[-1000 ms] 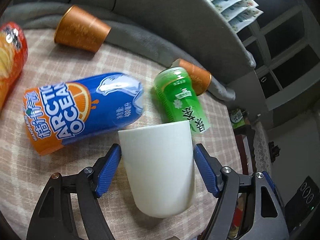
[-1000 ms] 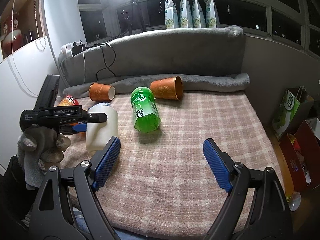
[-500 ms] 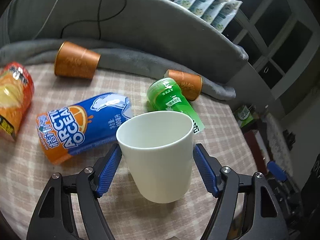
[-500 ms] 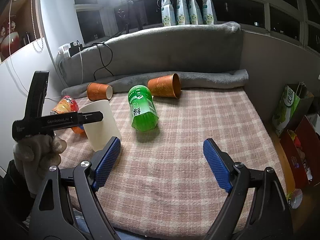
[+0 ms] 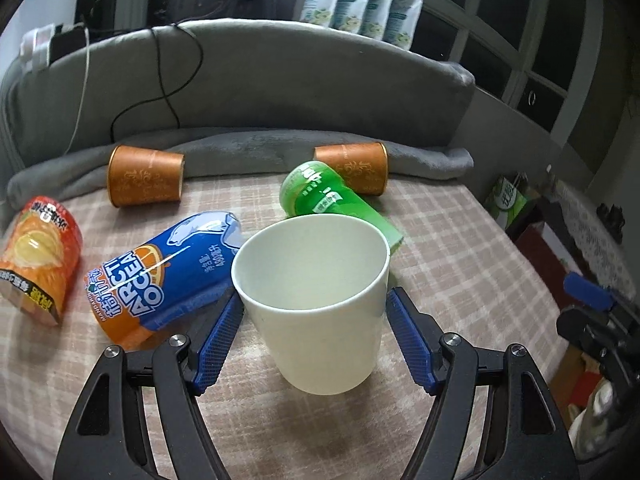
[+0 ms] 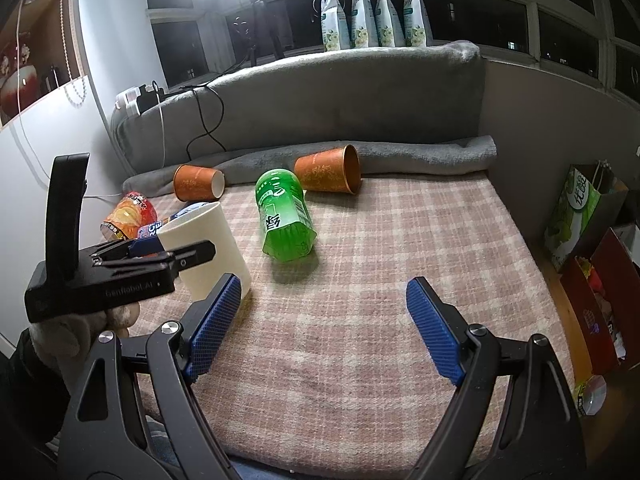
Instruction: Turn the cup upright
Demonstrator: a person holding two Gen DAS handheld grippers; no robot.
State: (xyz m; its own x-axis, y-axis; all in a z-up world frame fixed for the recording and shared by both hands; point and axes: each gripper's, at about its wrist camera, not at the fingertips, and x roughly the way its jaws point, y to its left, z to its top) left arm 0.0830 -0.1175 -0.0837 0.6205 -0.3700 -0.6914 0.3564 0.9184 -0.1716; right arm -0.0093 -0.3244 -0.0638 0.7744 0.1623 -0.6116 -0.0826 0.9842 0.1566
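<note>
A white cup stands mouth up, tilted slightly, between the blue pads of my left gripper, which is shut on it just above or on the checked cloth. It also shows in the right wrist view, held by the left gripper. My right gripper is open and empty over the cloth's front middle, to the right of the cup.
A blue-orange can, an orange can, a green bottle and two orange paper cups lie on the checked cloth. A grey blanket roll lines the back. Bags and boxes stand off the right edge.
The left gripper has turned the white cup from mouth-down-and-away to mouth up. The right gripper has stayed open and nearly still.
</note>
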